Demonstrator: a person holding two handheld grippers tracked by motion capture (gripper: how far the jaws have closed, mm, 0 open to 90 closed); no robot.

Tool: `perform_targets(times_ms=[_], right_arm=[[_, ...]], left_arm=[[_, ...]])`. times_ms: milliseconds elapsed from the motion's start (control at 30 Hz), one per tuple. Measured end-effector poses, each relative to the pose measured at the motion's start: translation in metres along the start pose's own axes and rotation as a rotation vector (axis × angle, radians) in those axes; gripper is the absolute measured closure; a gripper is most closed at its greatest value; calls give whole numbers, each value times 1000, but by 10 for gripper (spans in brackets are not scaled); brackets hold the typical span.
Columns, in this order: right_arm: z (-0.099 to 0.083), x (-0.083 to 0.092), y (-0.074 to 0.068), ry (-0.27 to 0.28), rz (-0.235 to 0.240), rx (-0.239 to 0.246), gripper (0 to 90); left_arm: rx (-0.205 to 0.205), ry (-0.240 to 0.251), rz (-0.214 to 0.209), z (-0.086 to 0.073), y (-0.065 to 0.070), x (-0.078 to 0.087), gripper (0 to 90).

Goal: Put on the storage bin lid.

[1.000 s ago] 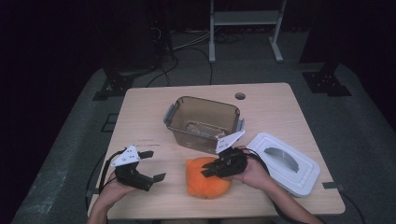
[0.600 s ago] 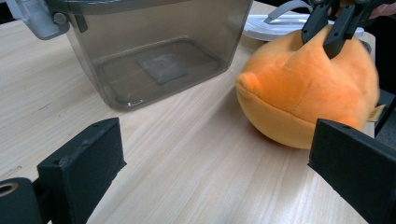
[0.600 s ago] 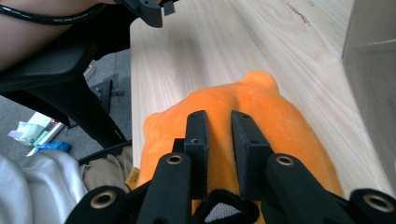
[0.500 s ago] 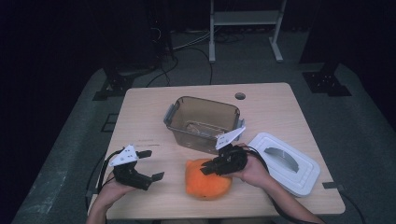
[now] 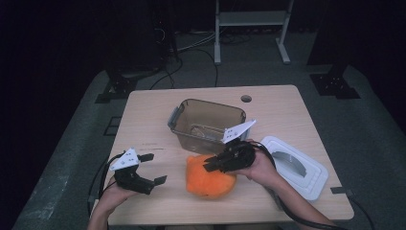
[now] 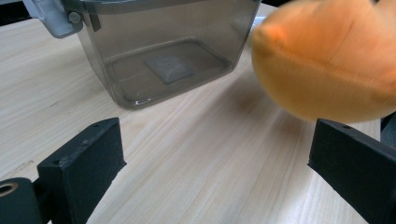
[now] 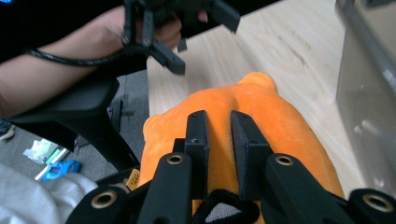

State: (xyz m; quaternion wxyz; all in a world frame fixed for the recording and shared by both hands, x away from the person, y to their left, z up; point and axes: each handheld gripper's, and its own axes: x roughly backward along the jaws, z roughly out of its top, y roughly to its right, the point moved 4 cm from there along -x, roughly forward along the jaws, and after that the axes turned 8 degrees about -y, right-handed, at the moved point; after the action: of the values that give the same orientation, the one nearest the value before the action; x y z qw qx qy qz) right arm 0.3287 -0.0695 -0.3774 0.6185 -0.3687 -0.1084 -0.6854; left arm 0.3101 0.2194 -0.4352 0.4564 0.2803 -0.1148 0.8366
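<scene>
The right gripper (image 5: 214, 166) has just finished closing: its jaws now stand nearly together, pinching a fold of the orange plush toy (image 5: 208, 176) between the pads, as the right gripper view shows (image 7: 219, 140). Compared with a second ago, the toy sits a little higher against the hand, and in the left gripper view its underside (image 6: 327, 60) appears to hang clear of the table (image 5: 143, 115), so the lift seems to have begun. This suggests the grasp is secured and the toy is ready to be carried.

The toy lies just in front of the clear brown box (image 5: 206, 122), on the person's side of it. The box stands open, with nothing but a small flat pad on its floor (image 6: 168, 67). Its white lid (image 5: 297, 165) lies flat to the right of the box, apart from it. The left gripper (image 5: 148, 168) rests to the left of the box and nearer the person, its jaws spread wide with nothing between them.

The near wall of the box stands between toy and interior; the toy must probably clear that rim. A soft fold may slip from a narrow pinch.
</scene>
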Motion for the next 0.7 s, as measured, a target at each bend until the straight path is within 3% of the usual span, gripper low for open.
perform_targets(times_ms=[367, 700], right_arm=[[42, 26, -9, 23, -26, 39, 769], [74, 41, -4, 40, -53, 44, 769]], left_arm=[[0, -10, -3, -1, 0, -1, 25], [3, -2, -3, -1, -1, 1, 25]])
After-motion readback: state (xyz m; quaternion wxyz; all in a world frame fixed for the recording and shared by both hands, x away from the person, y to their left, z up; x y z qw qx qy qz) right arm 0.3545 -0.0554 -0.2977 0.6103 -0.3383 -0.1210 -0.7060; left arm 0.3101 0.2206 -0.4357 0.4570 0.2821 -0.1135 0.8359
